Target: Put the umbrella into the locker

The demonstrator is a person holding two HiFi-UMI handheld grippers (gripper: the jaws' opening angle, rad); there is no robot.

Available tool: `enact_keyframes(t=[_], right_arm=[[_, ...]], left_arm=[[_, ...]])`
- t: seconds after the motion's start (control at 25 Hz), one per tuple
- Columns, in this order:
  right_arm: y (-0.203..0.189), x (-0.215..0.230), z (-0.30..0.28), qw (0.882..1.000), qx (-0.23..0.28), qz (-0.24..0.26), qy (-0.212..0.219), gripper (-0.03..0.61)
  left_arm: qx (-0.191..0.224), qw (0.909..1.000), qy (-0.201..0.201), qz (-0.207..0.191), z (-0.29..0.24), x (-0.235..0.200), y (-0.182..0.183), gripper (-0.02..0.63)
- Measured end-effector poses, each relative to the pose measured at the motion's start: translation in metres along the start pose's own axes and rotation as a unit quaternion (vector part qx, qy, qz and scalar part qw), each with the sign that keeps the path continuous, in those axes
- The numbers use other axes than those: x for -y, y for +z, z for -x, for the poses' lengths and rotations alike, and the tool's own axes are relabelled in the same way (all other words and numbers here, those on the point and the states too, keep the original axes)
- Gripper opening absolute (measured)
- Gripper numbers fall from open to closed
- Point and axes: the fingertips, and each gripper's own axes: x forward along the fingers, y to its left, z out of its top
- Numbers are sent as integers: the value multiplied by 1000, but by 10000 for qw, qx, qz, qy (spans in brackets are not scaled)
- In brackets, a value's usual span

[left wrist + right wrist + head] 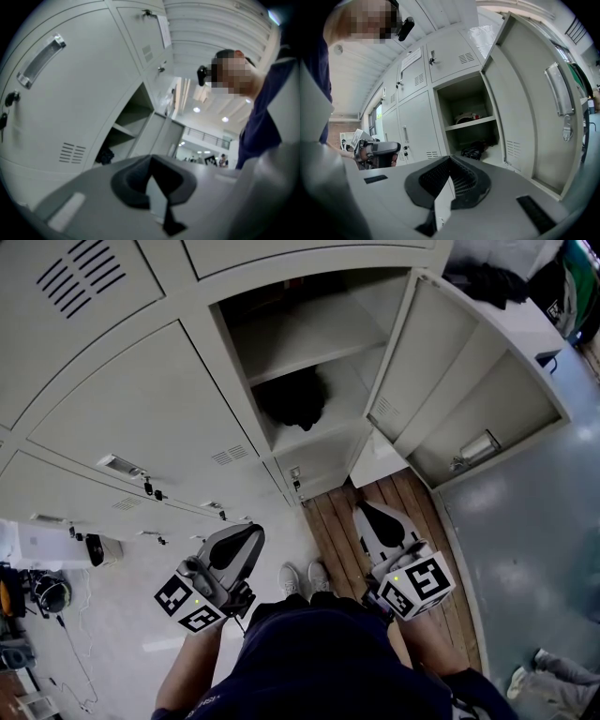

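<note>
Lying bunched on the bottom of the open locker [239,352], under its shelf [309,338], the black umbrella [292,397] sits at my twelve o'clock. The locker door [427,362] stands swung out toward two o'clock. My right hand-held gripper [370,514] and left hand-held gripper [247,535] are both closed and empty, well apart from it, at five and seven o'clock.

I'm making out only a dark bundle [292,397] in the locker [309,334]; the upper-shelf thing [465,117] is showing too small to name.
</note>
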Motion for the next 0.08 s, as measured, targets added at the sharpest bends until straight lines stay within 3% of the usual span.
enact_keyframes(t=[0.08], right_arm=[[1, -1, 0, 10000, 5, 14, 5, 8]], left_arm=[[-2, 10000, 10, -3, 1, 0, 0, 3]])
